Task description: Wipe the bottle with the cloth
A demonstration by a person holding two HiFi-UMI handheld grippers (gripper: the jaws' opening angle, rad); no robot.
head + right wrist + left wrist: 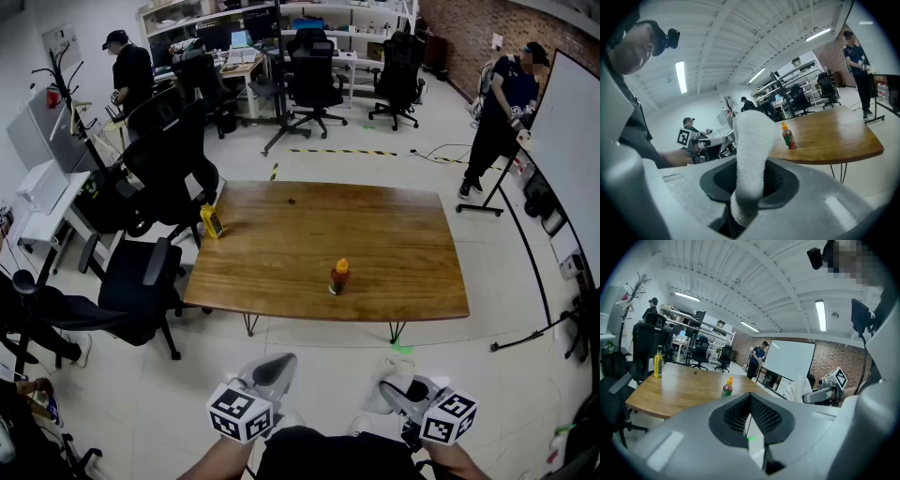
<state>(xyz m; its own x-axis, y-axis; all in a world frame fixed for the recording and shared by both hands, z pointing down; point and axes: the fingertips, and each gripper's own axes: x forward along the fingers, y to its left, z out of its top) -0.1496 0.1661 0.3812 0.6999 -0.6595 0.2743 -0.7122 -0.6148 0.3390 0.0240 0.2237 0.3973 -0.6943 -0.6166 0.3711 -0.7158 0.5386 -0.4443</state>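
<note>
While both grippers hang over the pale floor on the near side of the table, well apart from anything on it, the wiping has not begun; this looks like the approach.

At the far left of the long brown wooden table [281, 234] stands a yellow plastic bottle [212, 221], which is no part of the job. Nearer the person, the left gripper [750, 397] is clenched, its dark ribbed pads pressed together with nothing between them.

The small bottle with the orange cap and red-and-green label [338, 277] stands upright and alone near the middle of the table's near edge, ahead of the grippers and roughly between their lines of reach.

To the right, the right gripper [749, 180] is grasping a white terry cloth [752, 140]. The cloth is pinched low in the jaws and rises out of them in a thick folded loop.

By my reading, the next move calls for bringing both grippers forward to the table. The left one would have to spread its jaws to steady the bottle. The right one would then lay the free bulge of cloth against the bottle's side without tipping it.
</note>
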